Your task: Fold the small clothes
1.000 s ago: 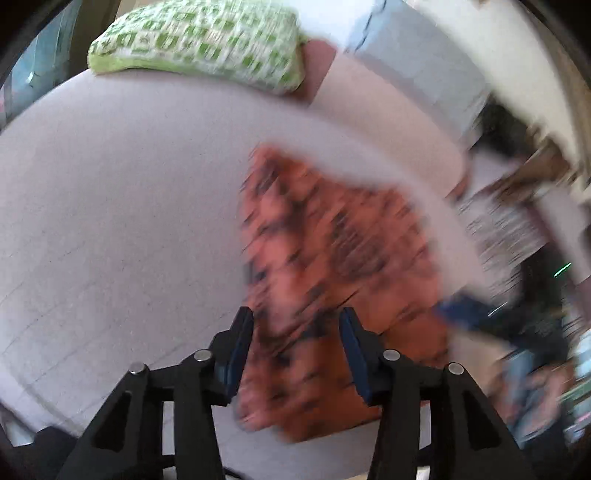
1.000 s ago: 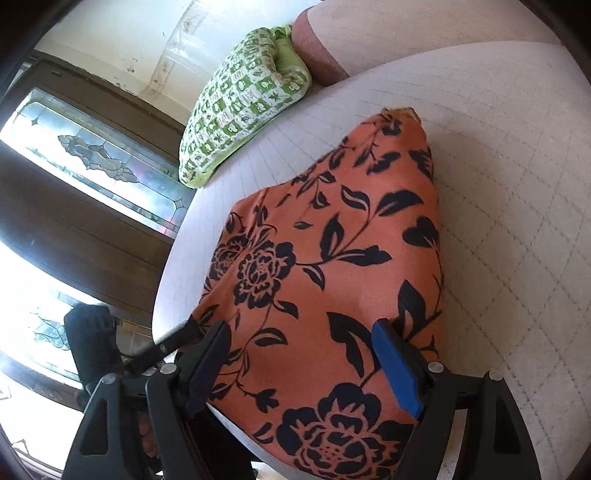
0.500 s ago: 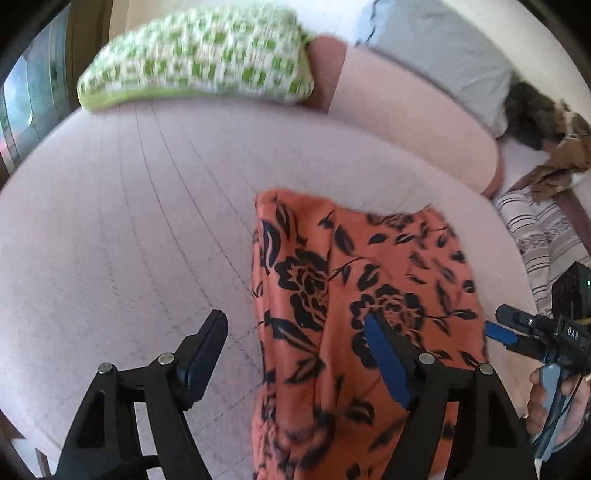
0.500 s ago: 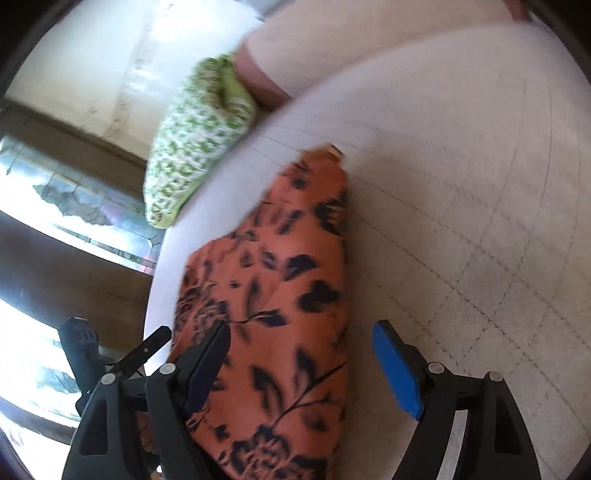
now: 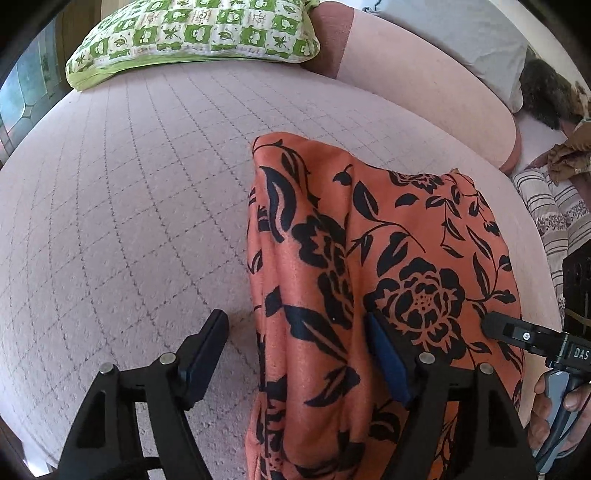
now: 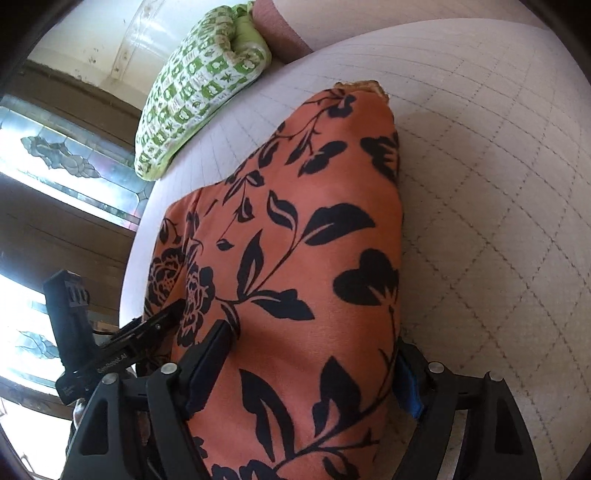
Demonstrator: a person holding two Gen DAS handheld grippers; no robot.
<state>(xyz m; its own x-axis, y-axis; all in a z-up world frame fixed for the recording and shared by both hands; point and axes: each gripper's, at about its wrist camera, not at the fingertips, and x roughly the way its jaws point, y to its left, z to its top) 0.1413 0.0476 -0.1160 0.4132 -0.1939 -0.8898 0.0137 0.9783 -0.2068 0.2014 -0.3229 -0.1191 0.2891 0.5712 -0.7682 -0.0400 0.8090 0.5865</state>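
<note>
Since a second ago both grippers have dropped closer over the orange floral garment [image 5: 388, 258], and the left gripper [image 5: 295, 354] has just been opening, then easing slightly inward. Its jaws straddle the garment's left folded edge without pinching it. The right gripper [image 6: 314, 369] stands wide across the near end, unclenched. The garment lies lengthwise on the pink quilted bedspread [image 5: 129, 221], seemingly lined up for the next fold.

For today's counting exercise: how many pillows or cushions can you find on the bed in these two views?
2 for sure: a green-and-white patchwork pillow at the bed's far left corner, and a grey pillow along the far edge to its right. More could lie outside the frame.
</note>
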